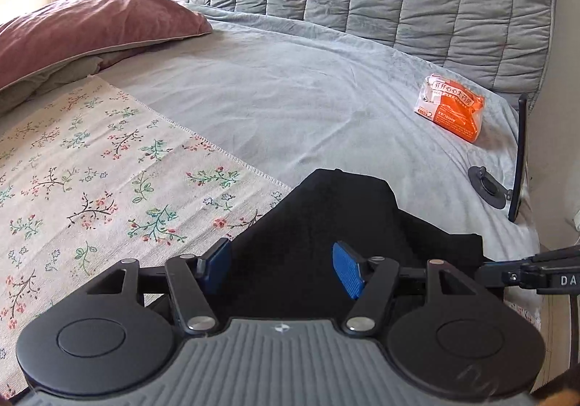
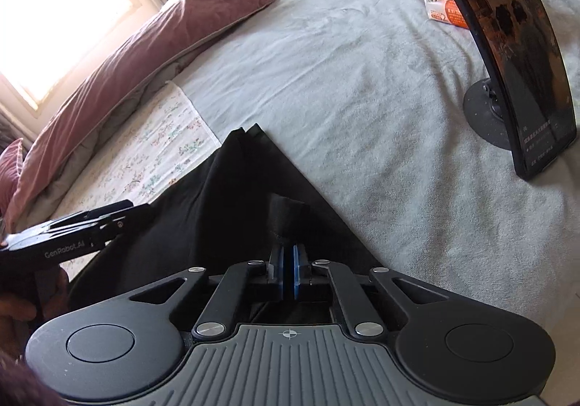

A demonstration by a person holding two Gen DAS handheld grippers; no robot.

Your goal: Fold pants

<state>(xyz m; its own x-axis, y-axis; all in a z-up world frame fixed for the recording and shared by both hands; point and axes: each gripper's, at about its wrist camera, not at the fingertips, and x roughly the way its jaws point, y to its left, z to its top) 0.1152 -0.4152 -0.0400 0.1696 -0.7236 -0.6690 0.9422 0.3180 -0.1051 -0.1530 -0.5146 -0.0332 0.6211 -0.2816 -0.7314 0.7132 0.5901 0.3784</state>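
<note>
— Black cloth, those pants (image 2: 232, 195); where do they lie?
— On the grey-blue bedspread (image 2: 355, 87), one edge over the flowered cloth (image 1: 108, 166), folded to a point toward the mauve pillow (image 2: 152, 54).
— And the grippers?
— The right gripper (image 2: 289, 273) has its blue pads together, pinching a raised fold of the pants. The left gripper (image 1: 282, 266) hangs over them, pads apart, nothing between.
— Anything else?
— A phone on a stand (image 2: 514, 54), an orange packet (image 1: 453, 108) beyond.
</note>
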